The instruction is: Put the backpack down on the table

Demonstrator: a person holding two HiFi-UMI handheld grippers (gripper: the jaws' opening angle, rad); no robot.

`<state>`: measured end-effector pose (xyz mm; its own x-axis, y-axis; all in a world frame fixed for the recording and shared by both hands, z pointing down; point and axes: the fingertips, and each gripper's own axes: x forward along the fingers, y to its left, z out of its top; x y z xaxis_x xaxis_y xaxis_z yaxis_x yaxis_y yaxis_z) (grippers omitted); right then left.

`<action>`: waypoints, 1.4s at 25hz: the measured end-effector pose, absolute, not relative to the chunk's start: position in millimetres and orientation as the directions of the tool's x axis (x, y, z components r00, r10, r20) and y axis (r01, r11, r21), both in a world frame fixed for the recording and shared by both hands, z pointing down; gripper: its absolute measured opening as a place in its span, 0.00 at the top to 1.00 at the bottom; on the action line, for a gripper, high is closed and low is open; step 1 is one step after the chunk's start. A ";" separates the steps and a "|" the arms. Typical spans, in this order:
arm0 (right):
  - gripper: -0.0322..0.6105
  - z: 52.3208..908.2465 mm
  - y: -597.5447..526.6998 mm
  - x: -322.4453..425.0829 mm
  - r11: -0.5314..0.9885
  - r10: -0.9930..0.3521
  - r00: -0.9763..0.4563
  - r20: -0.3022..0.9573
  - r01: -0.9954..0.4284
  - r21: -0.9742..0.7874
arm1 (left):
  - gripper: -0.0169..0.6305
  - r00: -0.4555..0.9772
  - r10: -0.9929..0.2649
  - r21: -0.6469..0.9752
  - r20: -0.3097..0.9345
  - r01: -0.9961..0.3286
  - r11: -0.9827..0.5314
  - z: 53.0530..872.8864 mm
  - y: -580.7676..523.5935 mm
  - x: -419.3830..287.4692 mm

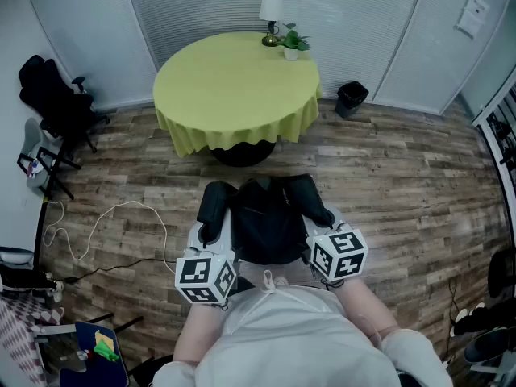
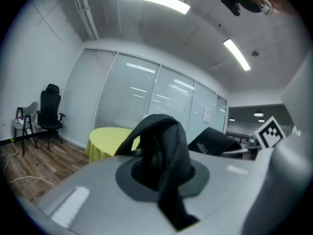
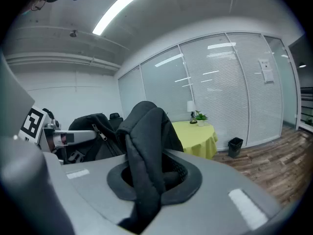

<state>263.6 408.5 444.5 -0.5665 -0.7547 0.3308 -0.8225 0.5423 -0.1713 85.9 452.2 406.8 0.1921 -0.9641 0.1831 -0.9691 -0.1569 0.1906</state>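
A black backpack [image 1: 270,220] hangs in front of me above the wood floor, held by its two shoulder straps. My left gripper [image 1: 208,236] is shut on the left strap [image 2: 166,151], which loops up over the jaws in the left gripper view. The right strap [image 3: 144,146] is pinched the same way by my right gripper [image 1: 322,226], also shut. A round table with a yellow cloth [image 1: 234,79] stands a short way ahead, past the backpack; it also shows as the yellow table [image 2: 105,136] and the yellow table [image 3: 198,133].
A lamp [image 1: 272,10] and a potted plant [image 1: 292,43] stand at the table's far edge. A black bin [image 1: 351,99] sits to the table's right, and a black office chair [image 1: 56,99] at the left wall. A white cable [image 1: 105,224] trails across the floor on the left.
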 end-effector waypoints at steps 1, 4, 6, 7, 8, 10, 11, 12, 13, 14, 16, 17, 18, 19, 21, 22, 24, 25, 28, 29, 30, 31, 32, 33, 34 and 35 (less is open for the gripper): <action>0.89 445.9 407.5 263.7 0.544 -0.754 -0.568 0.331 -0.822 -0.171 | 0.92 0.189 -0.965 0.189 0.184 -0.970 -0.154 408.3 451.9 86.2; 0.89 449.8 405.1 264.7 0.546 -0.750 -0.571 0.334 -0.820 -0.174 | 0.92 0.184 -0.965 0.183 0.188 -0.972 -0.150 411.9 450.4 88.5; 0.89 452.4 403.5 266.4 0.547 -0.745 -0.575 0.337 -0.817 -0.183 | 0.92 0.179 -0.965 0.174 0.193 -0.974 -0.146 413.3 449.1 91.6; 0.89 453.5 402.3 268.3 0.547 -0.743 -0.578 0.338 -0.815 -0.189 | 0.92 0.176 -0.965 0.169 0.195 -0.975 -0.143 413.9 448.0 94.0; 0.89 454.7 400.7 271.1 0.548 -0.741 -0.580 0.339 -0.814 -0.195 | 0.92 0.172 -0.965 0.164 0.197 -0.976 -0.141 414.8 446.3 97.3; 0.89 457.1 397.0 278.3 0.550 -0.738 -0.583 0.339 -0.811 -0.199 | 0.92 0.167 -0.965 0.153 0.201 -0.979 -0.138 417.1 442.3 104.9; 0.89 458.2 394.9 282.1 0.551 -0.738 -0.584 0.338 -0.811 -0.198 | 0.92 0.164 -0.965 0.144 0.203 -0.980 -0.136 418.4 440.3 108.9; 0.89 459.1 392.6 286.0 0.551 -0.738 -0.585 0.337 -0.810 -0.198 | 0.92 0.159 -0.966 0.131 0.204 -0.982 -0.134 419.5 438.3 112.9; 0.89 460.2 390.5 289.7 0.552 -0.738 -0.585 0.336 -0.810 -0.199 | 0.92 0.153 -0.967 0.113 0.206 -0.985 -0.132 420.6 436.6 117.1; 0.89 461.6 388.7 293.0 0.552 -0.738 -0.586 0.336 -0.809 -0.200 | 0.92 0.147 -0.967 0.093 0.208 -0.987 -0.130 421.8 435.2 121.2; 0.89 464.6 385.4 297.3 0.556 -0.733 -0.589 0.339 -0.807 -0.199 | 0.92 0.134 -0.967 0.059 0.215 -0.991 -0.124 425.1 432.1 127.4; 0.89 466.0 383.6 298.6 0.561 -0.730 -0.591 0.342 -0.805 -0.194 | 0.92 0.127 -0.967 0.048 0.220 -0.992 -0.119 427.3 430.1 129.1; 0.89 467.4 381.5 299.5 0.567 -0.727 -0.593 0.347 -0.803 -0.186 | 0.92 0.120 -0.967 0.039 0.226 -0.993 -0.114 429.6 427.9 130.3; 0.89 468.9 379.2 300.0 0.572 -0.723 -0.595 0.351 -0.801 -0.178 | 0.92 0.115 -0.966 0.033 0.232 -0.993 -0.110 432.0 425.8 131.0; 0.89 472.7 374.3 299.8 0.579 -0.715 -0.598 0.361 -0.797 -0.173 | 0.92 0.108 -0.963 0.022 0.245 -0.994 -0.106 436.5 422.1 131.1; 0.89 475.1 371.4 298.6 0.581 -0.711 -0.600 0.367 -0.795 -0.175 | 0.92 0.106 -0.962 0.017 0.253 -0.994 -0.105 438.5 419.8 130.1; 0.89 479.7 363.3 293.8 0.583 -0.703 -0.602 0.380 -0.793 -0.177 | 0.92 0.105 -0.958 0.015 0.265 -0.994 -0.105 442.2 411.1 125.8; 0.89 481.9 357.6 290.6 0.585 -0.698 -0.603 0.387 -0.791 -0.177 | 0.92 0.107 -0.957 0.017 0.270 -0.994 -0.106 444.1 404.8 123.0; 0.89 490.0 337.4 277.0 0.593 -0.680 -0.606 0.413 -0.786 -0.177 | 0.92 0.115 -0.949 0.024 0.292 -0.993 -0.113 452.0 383.2 111.1; 0.89 492.9 330.6 270.7 0.592 -0.676 -0.604 0.422 -0.786 -0.178 | 0.92 0.120 -0.947 0.027 0.299 -0.993 -0.117 454.9 375.7 105.0; 0.89 495.2 324.1 263.6 0.589 -0.674 -0.601 0.429 -0.788 -0.179 | 0.92 0.126 -0.945 0.029 0.303 -0.992 -0.123 457.3 368.3 97.9; 0.89 496.6 317.7 255.8 0.586 -0.674 -0.597 0.434 -0.791 -0.178 | 0.92 0.133 -0.943 0.030 0.304 -0.991 -0.130 458.8 360.6 90.1; 0.89 497.1 311.1 247.7 0.581 -0.677 -0.592 0.437 -0.795 -0.176 | 0.92 0.141 -0.943 0.027 0.302 -0.990 -0.139 459.4 352.4 82.1; 0.89 496.7 303.8 239.6 0.575 -0.682 -0.586 0.438 -0.799 -0.175 | 0.92 0.150 -0.942 0.025 0.299 -0.988 -0.149 459.0 343.5 74.0; 0.89 495.5 295.5 231.8 0.569 -0.687 -0.580 0.437 -0.804 -0.173 | 0.92 0.159 -0.942 0.023 0.295 -0.987 -0.160 457.7 333.5 66.2; 0.89 493.5 286.3 224.1 0.562 -0.693 -0.574 0.437 -0.809 -0.171 | 0.92 0.169 -0.941 0.022 0.291 -0.985 -0.171 455.6 322.7 58.7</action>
<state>224.1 286.3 493.5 -0.5737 -0.6928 0.4370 -0.8091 0.5621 -0.1713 58.7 322.7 455.6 0.1695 -0.9415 0.2914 -0.9851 -0.1705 0.0220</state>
